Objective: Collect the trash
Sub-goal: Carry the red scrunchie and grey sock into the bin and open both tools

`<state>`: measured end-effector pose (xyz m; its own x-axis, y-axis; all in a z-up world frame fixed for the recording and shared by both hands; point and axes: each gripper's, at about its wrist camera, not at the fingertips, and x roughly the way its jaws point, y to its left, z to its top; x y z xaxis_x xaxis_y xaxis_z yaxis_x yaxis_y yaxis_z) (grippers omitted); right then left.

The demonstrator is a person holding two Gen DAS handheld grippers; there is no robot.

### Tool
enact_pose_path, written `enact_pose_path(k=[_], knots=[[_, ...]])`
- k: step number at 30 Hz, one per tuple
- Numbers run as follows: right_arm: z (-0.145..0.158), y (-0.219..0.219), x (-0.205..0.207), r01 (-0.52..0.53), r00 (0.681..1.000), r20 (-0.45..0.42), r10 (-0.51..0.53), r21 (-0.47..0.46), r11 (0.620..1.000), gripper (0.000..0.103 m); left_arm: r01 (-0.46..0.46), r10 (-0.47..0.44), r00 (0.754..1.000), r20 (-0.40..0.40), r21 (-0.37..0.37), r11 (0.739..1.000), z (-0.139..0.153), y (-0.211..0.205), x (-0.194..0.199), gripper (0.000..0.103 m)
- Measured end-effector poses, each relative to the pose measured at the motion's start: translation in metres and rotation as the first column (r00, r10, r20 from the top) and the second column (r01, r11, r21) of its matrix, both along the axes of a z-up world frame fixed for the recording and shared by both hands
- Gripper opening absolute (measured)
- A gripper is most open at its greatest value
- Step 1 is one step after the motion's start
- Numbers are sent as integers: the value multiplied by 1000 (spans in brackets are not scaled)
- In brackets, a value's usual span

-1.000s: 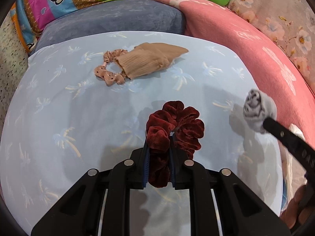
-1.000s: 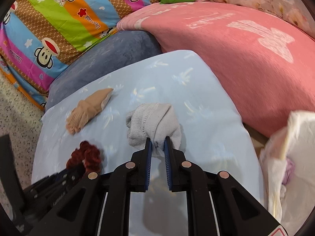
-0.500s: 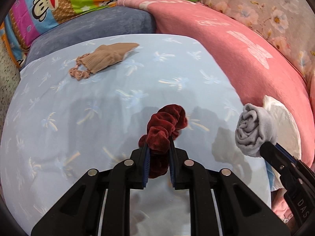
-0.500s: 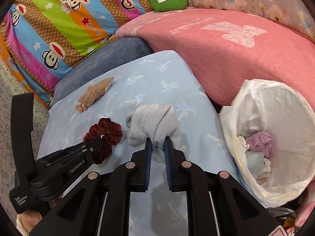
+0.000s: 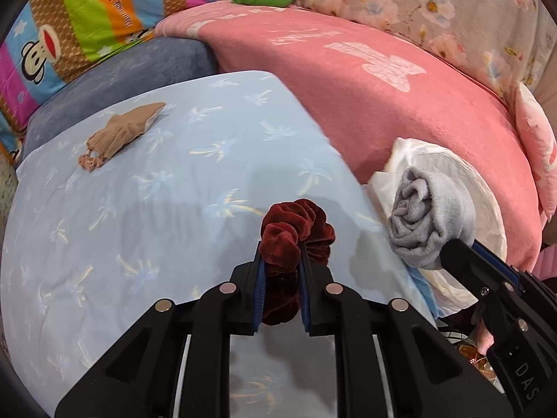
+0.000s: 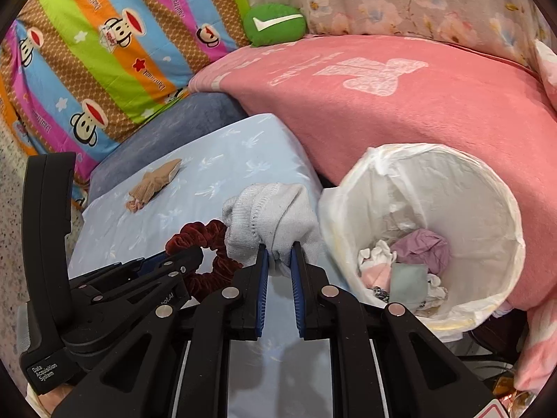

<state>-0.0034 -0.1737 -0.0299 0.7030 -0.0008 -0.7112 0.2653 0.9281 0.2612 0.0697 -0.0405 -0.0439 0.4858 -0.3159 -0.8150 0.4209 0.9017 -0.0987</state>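
Note:
My left gripper point(image 5: 281, 249) is shut on a dark red velvet scrunchie point(image 5: 296, 230) and holds it above the light blue cushion point(image 5: 174, 209). My right gripper point(image 6: 278, 249) is shut on a rolled grey sock point(image 6: 271, 216), just left of the white-lined trash bin point(image 6: 435, 181). The sock point(image 5: 430, 216) and the bin point(image 5: 470, 181) also show in the left wrist view. The bin holds several crumpled items point(image 6: 410, 261). A tan sock point(image 5: 125, 130) with a small beige scrunchie point(image 5: 88, 163) lies at the cushion's far left.
A pink blanket point(image 6: 400, 97) lies behind the bin. A dark blue cushion point(image 5: 139, 76), a striped monkey-print pillow point(image 6: 104, 52) and a green plush point(image 6: 275, 22) sit at the back.
Both grippers have moved right with their loads. The sock now sits beside the bin's rim, and the scrunchie is close to the cushion's right edge.

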Motion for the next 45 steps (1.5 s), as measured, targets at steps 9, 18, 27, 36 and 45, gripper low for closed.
enact_pose_path(k=[9, 18, 27, 36, 45], knots=[[6, -43, -30, 99, 995, 27, -99, 3, 995, 13, 63, -62, 998, 23, -21, 998, 14, -33, -13, 16], [-1, -80, -49, 178, 984, 25, -179, 28, 984, 13, 137, -136, 990, 35, -42, 990, 24, -71, -23, 16], [-9, -101, -59, 225, 974, 21, -226, 37, 974, 14, 192, -190, 981, 30, -67, 979, 27, -105, -27, 20], [-13, -110, -62, 244, 969, 26, -245, 58, 968, 14, 185, -181, 981, 68, -66, 980, 30, -114, -30, 54], [-14, -106, -59, 230, 972, 24, -232, 64, 971, 15, 159, -156, 986, 64, -59, 985, 24, -106, -27, 59]])
